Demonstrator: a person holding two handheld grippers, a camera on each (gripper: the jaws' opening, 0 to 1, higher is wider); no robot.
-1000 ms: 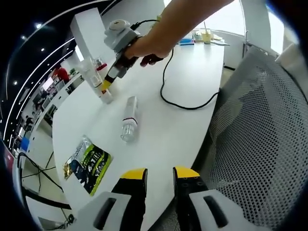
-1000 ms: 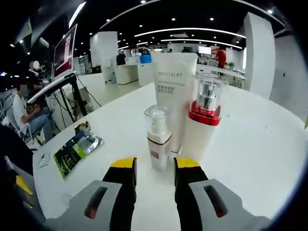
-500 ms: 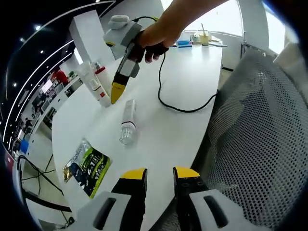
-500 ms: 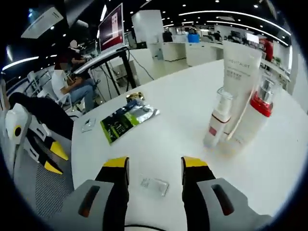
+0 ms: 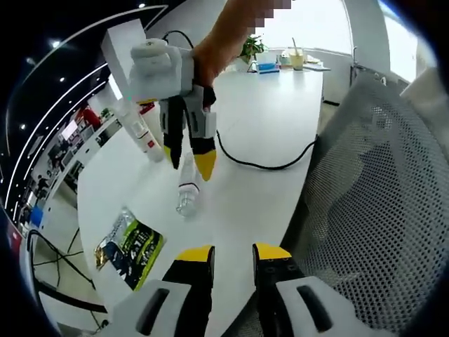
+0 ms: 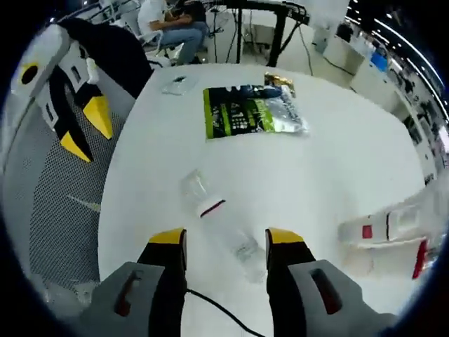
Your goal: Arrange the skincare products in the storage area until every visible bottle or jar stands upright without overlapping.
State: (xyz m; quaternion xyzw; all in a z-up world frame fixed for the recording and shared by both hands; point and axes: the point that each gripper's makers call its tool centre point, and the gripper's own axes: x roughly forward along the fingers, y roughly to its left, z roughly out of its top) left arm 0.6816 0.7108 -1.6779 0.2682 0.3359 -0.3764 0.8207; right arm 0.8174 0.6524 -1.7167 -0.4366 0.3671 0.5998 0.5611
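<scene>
- Yellow-tipped fingers of the right gripper (image 6: 224, 239) are spread wide with nothing between them, poised above the clear bottle (image 6: 219, 223) that lies on its side on the white surface (image 6: 330, 161).
- From the left gripper view, that same right gripper (image 5: 191, 156) points down with one finger on each side of the lying bottle (image 5: 186, 184), close to it; contact I cannot tell.
- Left gripper (image 5: 233, 254) hangs back at the near edge of the surface (image 5: 266, 119), fingers parted narrowly and empty.
- Step in hand, as I judge it: picking up the one toppled bottle. The white tube (image 5: 132, 121) and the red-banded bottles (image 5: 149, 140) beside it already stand upright at the far left.
- Next move calls for closing across the bottle's body, lifting, swinging it vertical and setting it down near the standing group without touching them.
- Room: bare surface lies between the bottle and the standing group. A black cable (image 5: 259, 163) runs just right of the bottle, and in the right gripper view it crosses right under the fingers (image 6: 210, 312): a snag risk.
- Green foil packet (image 6: 252, 111) sits well apart, towards the surface edge; a mesh chair (image 5: 379, 203) crowds the near right.
</scene>
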